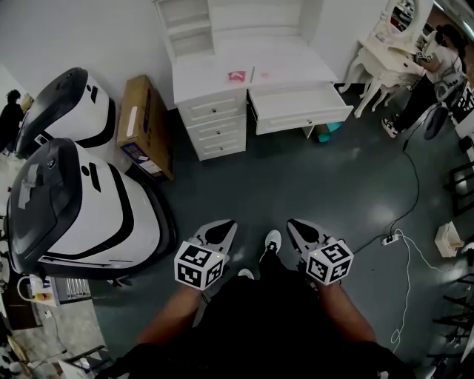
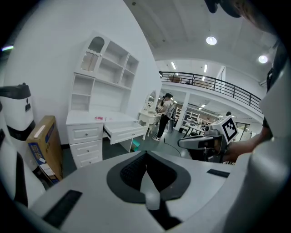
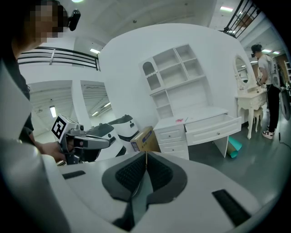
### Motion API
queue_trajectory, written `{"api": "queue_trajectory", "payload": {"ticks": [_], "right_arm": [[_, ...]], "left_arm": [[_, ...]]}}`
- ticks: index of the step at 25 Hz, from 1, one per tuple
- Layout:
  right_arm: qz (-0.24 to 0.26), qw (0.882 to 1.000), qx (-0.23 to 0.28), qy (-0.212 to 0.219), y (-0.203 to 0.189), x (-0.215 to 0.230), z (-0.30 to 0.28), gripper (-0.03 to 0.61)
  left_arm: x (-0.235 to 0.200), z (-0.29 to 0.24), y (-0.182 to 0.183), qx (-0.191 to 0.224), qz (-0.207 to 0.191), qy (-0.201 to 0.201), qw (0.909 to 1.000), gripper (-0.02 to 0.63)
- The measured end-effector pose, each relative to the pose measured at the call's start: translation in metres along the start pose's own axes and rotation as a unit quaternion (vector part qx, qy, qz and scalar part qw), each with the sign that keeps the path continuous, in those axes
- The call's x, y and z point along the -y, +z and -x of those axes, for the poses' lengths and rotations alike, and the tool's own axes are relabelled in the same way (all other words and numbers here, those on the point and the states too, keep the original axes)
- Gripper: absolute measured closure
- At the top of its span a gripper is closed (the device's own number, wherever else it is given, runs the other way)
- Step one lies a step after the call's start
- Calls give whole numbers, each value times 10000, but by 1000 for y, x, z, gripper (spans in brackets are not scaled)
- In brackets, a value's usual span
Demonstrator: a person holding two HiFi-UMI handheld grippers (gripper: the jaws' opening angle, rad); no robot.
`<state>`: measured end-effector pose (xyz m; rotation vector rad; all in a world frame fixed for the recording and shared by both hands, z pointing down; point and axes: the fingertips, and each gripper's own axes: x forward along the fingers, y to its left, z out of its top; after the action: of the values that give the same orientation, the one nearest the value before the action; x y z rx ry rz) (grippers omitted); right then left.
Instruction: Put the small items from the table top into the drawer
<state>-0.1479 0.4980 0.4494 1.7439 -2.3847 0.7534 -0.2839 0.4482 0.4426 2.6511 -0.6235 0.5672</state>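
broadly, a grey floor (image 1: 333, 185) is seen from above. two large white-and-black machines (image 1: 81, 215) are parked at the left, one nearer and one farther. a white desk (image 1: 207, 81) is set against the far wall, with open shelves (image 1: 237, 22) above it and a stack of shut drawers at its left side. a brown cardboard box (image 1: 144, 126) is leaned between the farther machine and the desk. the wide drawer (image 1: 300, 107) at the desk's right is pulled out, and its white inside is shown. at the far right a person (image 1: 437, 66) is seen standing at a cream dressing table (image 1: 385, 59). the left gripper (image 1: 218, 235) and the right gripper (image 1: 304, 231) are held low and near, side by side, well apart from the desk and pointed toward it. in each gripper view the jaws are pressed together with nothing held between them. a thin cable (image 1: 411, 192) is trailed across the floor at the right. the small items are left on the table top just behind the open drawer: a pink piece (image 1: 237, 76) and a paler one (image 1: 264, 75) to its right, too small to be told further.
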Motion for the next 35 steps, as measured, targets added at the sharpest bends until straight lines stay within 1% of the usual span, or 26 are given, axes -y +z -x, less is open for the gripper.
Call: {"api": "queue_trajectory", "payload": {"ticks": [3, 7, 16, 19, 24, 28, 35], "right_arm": [[-53, 10000, 12, 49, 6, 13, -12, 549], [-66, 9999, 48, 112, 21, 35, -29, 549], [-26, 9996, 119, 243, 70, 103, -68, 549], [21, 9994, 125, 334, 87, 125, -79, 549], [116, 9987, 160, 475, 108, 161, -94, 549], [215, 9981, 107, 570, 116, 181, -100, 549], [78, 9982, -16, 594, 110, 203, -103, 549]], "left_arm": [[-8, -10, 4, -51, 11, 69, 10000, 603], [-20, -33, 20, -60, 1, 139, 9999, 603], [-41, -105, 76, -23, -72, 206, 9998, 603], [-45, -128, 97, 14, -93, 270, 9996, 603], [-54, -161, 121, 72, -144, 423, 9990, 603], [-60, -180, 134, 121, -131, 551, 9983, 603], [-61, -201, 137, -60, -111, 573, 9983, 603]]}}
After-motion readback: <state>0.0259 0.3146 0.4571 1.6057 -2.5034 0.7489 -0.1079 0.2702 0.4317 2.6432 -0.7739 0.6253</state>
